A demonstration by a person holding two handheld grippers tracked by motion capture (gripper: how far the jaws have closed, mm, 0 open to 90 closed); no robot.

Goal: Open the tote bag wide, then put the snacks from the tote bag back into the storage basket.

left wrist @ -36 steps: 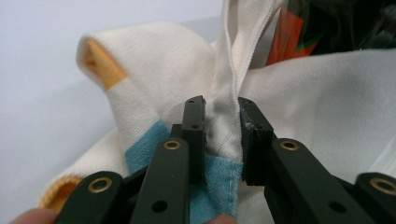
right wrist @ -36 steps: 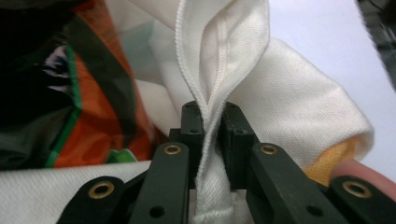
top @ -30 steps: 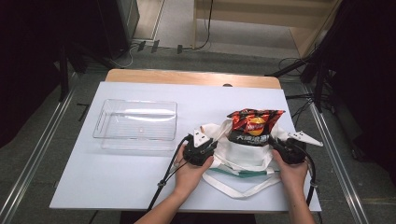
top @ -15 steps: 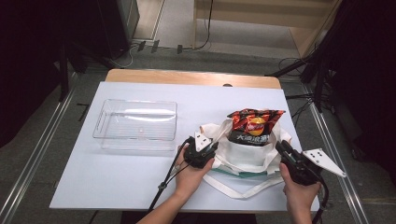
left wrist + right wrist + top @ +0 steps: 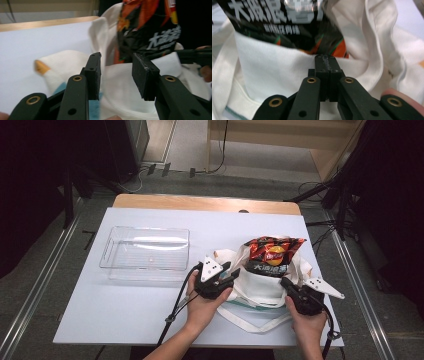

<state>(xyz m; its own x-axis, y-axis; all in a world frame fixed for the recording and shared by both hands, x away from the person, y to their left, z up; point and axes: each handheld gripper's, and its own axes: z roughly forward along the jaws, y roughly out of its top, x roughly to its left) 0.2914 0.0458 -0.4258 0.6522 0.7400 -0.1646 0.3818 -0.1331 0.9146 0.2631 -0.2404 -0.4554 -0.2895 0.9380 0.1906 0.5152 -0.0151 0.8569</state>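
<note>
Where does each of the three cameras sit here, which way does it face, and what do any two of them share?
High view: above the person's side, facing forward and down on the white table; both forearms, left gripper, right gripper, clear plastic tray.
Left gripper view: on the left gripper, jaws apart, facing the white cloth tote bag.
Right gripper view: on the right gripper, jaws together at the bag's rim.
Shared: all show the tote and the black-and-orange chip bag.
</note>
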